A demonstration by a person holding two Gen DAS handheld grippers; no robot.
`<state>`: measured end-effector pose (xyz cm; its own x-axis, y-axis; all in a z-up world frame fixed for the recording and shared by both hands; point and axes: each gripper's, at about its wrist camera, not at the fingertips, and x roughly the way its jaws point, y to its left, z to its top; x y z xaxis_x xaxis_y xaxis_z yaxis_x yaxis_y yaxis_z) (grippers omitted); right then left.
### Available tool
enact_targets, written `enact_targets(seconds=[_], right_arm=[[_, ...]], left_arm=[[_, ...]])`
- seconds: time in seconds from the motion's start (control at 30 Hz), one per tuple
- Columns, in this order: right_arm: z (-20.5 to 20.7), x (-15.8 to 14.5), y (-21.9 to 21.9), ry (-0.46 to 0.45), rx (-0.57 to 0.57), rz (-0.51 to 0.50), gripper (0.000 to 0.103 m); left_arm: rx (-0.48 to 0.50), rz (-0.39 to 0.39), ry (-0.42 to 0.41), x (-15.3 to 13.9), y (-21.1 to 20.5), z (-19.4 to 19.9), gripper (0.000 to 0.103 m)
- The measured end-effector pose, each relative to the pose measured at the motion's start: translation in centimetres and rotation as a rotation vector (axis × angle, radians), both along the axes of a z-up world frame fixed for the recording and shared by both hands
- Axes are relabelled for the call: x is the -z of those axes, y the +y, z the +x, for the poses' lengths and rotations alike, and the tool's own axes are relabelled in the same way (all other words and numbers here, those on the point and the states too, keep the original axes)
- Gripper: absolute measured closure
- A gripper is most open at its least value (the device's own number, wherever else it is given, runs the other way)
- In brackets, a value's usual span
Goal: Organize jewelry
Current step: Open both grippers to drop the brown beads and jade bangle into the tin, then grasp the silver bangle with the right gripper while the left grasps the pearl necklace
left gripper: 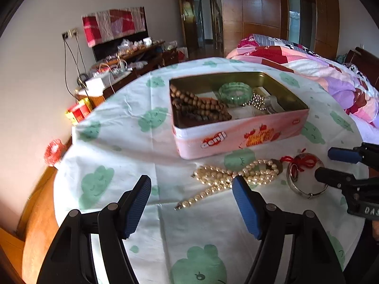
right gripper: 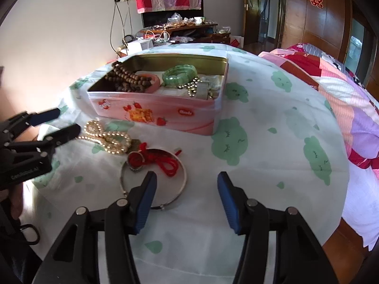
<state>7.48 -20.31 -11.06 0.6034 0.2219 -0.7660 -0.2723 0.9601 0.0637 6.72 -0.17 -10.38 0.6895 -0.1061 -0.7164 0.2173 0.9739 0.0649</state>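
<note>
A pink tin box [left gripper: 236, 137] [right gripper: 165, 111] stands open on the round table and holds brown wooden beads [left gripper: 201, 106] [right gripper: 128, 80], a green bangle [left gripper: 234, 92] [right gripper: 180, 74] and a gold bead chain [left gripper: 257, 100] [right gripper: 191, 86]. In front of it lie a pearl necklace [left gripper: 227, 177] [right gripper: 109, 139], a red cord charm [left gripper: 300, 162] [right gripper: 154, 161] and a silver bangle [left gripper: 305, 189] [right gripper: 175, 194]. My left gripper [left gripper: 191, 203] [right gripper: 59, 120] is open and empty just before the pearls. My right gripper [right gripper: 187, 203] [left gripper: 327, 163] is open and empty by the silver bangle.
The table wears a white cloth with green prints [left gripper: 151, 118] [right gripper: 272, 123]. A bed with a pink quilt [left gripper: 319, 71] [right gripper: 343, 90] lies to the right. A cluttered wooden cabinet [left gripper: 132, 59] [right gripper: 184, 28] stands against the far wall.
</note>
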Motion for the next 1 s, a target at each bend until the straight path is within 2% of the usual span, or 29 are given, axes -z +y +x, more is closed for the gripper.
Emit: enact_targets(seconds=[0.03, 0.1, 0.17, 0.23, 0.47, 0.5, 0.57, 0.77, 1.0], right_arm=[[-0.1, 0.0, 0.1, 0.001, -0.008, 0.006, 0.046], [-0.4, -0.1, 0.4, -0.006, -0.030, 0.016, 0.037], [-0.8, -0.2, 1.0, -0.017, -0.068, 0.033, 0.019], [-0.8, -0.2, 1.8, -0.029, -0.088, 0.017, 0.015], [0.5, 1.2, 2.8, 0.004, -0.080, -0.028, 0.016], [0.6, 1.2, 2.8, 0.000, -0.081, -0.027, 0.018], [0.3, 1.2, 2.7, -0.013, -0.087, -0.037, 0.032], [0.0, 0.9, 2.2, -0.030, -0.073, -0.021, 0.033], [-0.8, -1.2, 1.1, -0.108, -0.034, 0.012, 0.033]], left_arm=[[-0.008, -0.009, 0.005, 0.1, 0.2, 0.1, 0.032], [-0.028, -0.016, 0.012, 0.2, 0.6, 0.2, 0.032], [-0.033, -0.024, 0.014, 0.2, 0.9, 0.2, 0.032], [-0.029, -0.032, 0.021, 0.3, 0.9, 0.3, 0.032], [-0.022, -0.029, 0.039, 0.8, 1.0, 0.3, 0.032], [-0.025, -0.032, 0.040, 0.8, 1.1, 0.4, 0.032], [-0.024, -0.041, 0.042, 0.7, 1.1, 0.4, 0.032], [0.018, -0.034, 0.032, 0.4, 0.0, 0.2, 0.032], [0.082, -0.016, 0.035, 0.2, -1.7, 0.7, 0.032]])
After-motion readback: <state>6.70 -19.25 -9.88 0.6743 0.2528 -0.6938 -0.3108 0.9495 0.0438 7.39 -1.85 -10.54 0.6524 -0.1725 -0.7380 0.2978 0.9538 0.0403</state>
